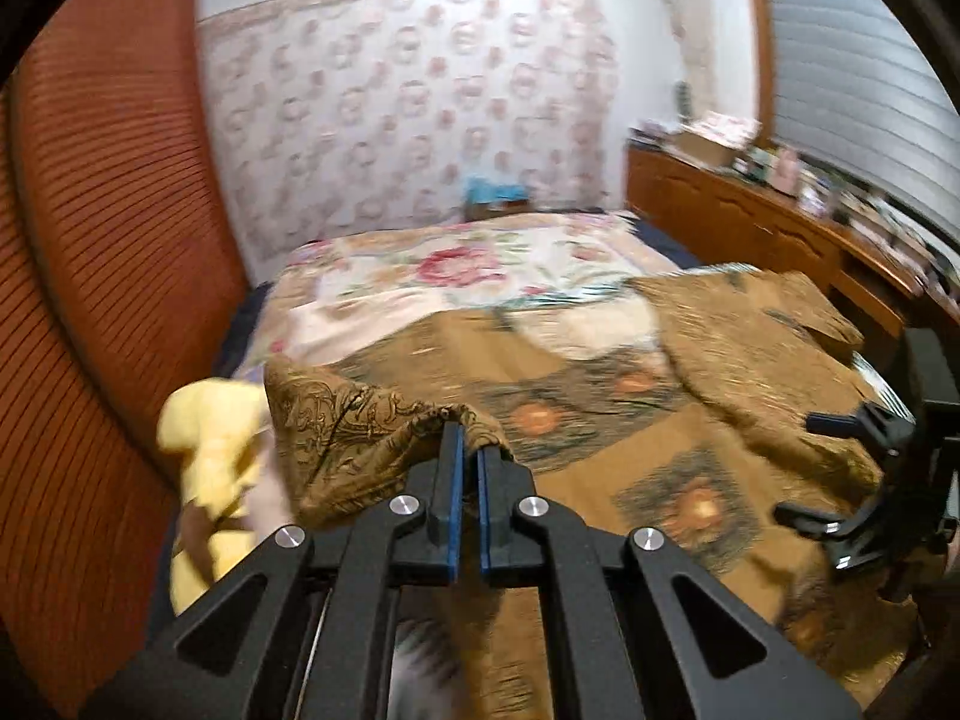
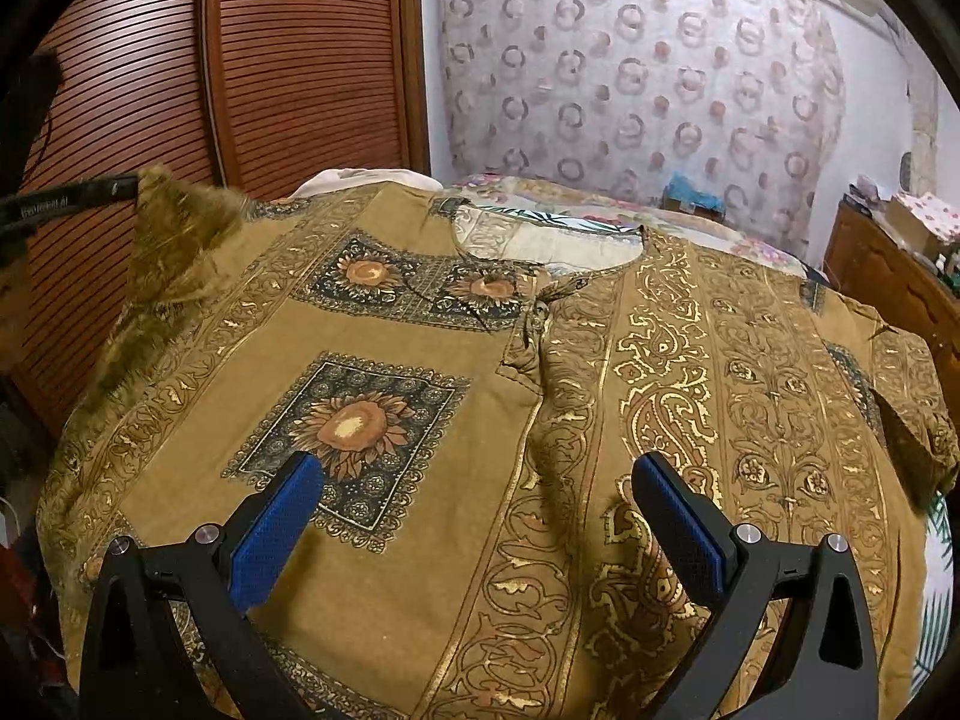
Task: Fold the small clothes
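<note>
A brown patterned shirt (image 2: 456,396) with sunflower squares and gold paisley bands lies spread across the bed, neck opening at the far side. My left gripper (image 1: 470,441) is shut on the shirt's (image 1: 600,420) left sleeve edge and holds that fold raised off the bed. In the right wrist view the lifted sleeve (image 2: 174,228) shows blurred at the left, with the left gripper's black body (image 2: 66,198) beside it. My right gripper (image 2: 474,468) hovers open just above the shirt's lower middle, nothing between its blue pads (image 2: 282,522).
A floral bedspread (image 1: 456,276) lies under the shirt. Slatted wooden wardrobe doors (image 2: 240,72) stand at the left. A wooden dresser (image 1: 750,222) with clutter runs along the right. A yellow cloth (image 1: 210,450) sits at the bed's left edge. The right gripper's body (image 1: 888,480) shows at the right.
</note>
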A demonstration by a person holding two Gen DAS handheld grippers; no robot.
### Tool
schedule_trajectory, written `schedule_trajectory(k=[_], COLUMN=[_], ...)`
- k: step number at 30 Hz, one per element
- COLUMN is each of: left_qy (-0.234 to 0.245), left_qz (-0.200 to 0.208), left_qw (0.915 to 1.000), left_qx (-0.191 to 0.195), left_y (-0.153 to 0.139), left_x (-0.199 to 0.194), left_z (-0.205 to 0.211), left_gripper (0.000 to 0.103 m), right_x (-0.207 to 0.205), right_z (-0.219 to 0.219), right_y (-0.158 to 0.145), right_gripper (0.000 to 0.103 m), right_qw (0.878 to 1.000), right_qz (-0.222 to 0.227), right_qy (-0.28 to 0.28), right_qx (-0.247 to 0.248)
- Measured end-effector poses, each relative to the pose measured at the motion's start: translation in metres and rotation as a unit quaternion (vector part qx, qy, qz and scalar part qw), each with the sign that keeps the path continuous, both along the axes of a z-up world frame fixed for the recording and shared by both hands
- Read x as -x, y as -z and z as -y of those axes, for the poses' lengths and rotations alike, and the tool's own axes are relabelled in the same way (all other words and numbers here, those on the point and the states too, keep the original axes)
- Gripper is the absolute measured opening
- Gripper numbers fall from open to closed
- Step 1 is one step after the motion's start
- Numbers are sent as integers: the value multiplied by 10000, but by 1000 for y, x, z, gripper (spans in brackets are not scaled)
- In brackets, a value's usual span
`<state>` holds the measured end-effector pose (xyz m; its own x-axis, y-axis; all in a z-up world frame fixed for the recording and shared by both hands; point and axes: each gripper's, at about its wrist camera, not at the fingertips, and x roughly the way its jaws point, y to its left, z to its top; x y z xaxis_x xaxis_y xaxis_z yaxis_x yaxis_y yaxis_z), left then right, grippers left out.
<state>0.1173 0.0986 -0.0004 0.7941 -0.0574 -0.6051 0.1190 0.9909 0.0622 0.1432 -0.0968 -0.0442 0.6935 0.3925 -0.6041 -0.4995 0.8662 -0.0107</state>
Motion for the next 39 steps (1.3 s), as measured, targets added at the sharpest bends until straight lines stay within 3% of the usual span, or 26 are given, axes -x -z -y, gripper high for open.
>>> schedule_trajectory(k=[3,7,11,12,14,18,35,39], left_qy=[247,394,326,305,226,33,-518,-524], left_qz=[-83,-96,-36,-29,-20,-212,-1096,-1148], left_qw=[9997,9991,9994,9994,9993,9987,9917,9913], left_qx=[18,90,91,136,283,471,434,368], left_y=[5,11,14,17,21,37,111,119], left_x=[-1,12,27,30,35,33,8,4], left_z=[18,23,13,9,0,-7,-45,-44], left_gripper=[6,25,55,67,78,79,79,90], right_x=[-2,-1,-1,-2,-2,-2,-3,-1], right_z=[1,0,0,1,2,2,3,2], right_y=[-1,0,-1,-1,-2,-1,0,2], right_gripper=[102,102,103,102,102,102,102,102], right_qw=[10000,10000,10000,10000,10000,10000,10000,9999], right_qz=[-15,-11,-5,-7,-9,-24,-44,-58], right_qy=[-1,-1,-2,-5,-7,-12,-20,-28], right_qx=[-11,13,40,41,35,32,73,104])
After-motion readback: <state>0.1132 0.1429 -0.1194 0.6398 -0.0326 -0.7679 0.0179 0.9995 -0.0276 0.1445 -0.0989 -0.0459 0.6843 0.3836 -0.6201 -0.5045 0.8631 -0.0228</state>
